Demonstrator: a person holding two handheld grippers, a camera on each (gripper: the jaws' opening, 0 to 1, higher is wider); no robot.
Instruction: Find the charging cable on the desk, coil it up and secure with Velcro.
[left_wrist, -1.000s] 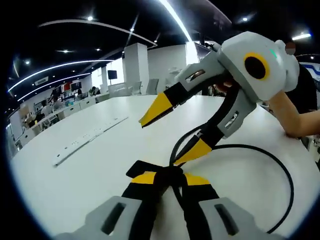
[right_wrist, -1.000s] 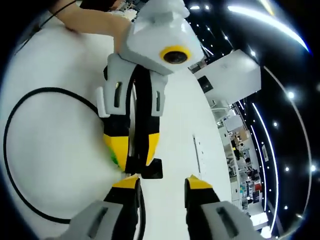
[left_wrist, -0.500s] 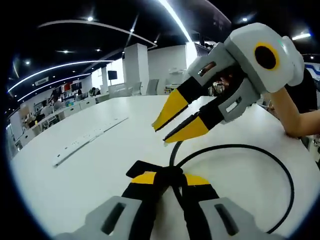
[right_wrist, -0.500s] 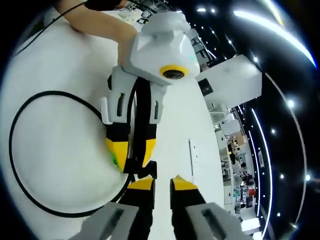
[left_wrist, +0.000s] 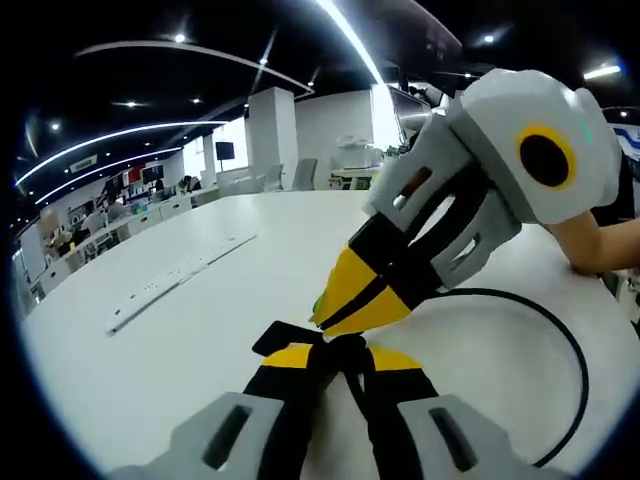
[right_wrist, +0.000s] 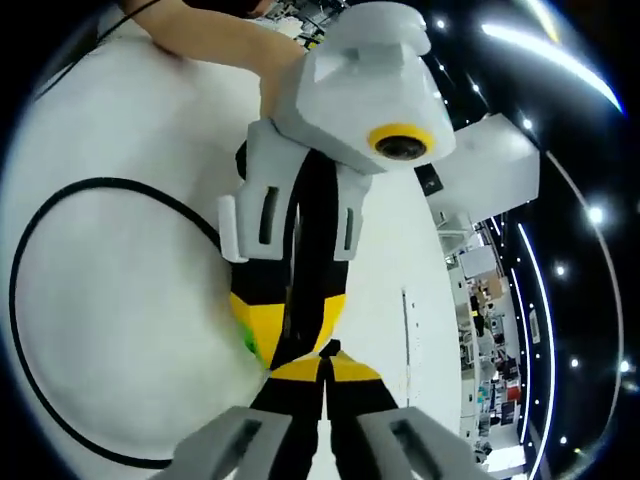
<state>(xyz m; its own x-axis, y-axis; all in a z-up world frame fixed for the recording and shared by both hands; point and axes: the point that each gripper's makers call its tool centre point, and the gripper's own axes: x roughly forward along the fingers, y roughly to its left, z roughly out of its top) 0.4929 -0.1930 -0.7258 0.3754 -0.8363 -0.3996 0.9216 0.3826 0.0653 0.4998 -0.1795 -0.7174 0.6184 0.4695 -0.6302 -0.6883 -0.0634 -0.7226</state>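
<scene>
lying looped on a white desk, black cable.

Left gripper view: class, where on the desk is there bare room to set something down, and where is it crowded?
Bare: desk between power strip and left hand-held gripper. Crowded: where right hand-held gripper meets it over the cable loop.

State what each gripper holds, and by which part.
The left gripper is shut on the black cable where its loop crosses. The right gripper is shut; any hold cannot be told.
</scene>
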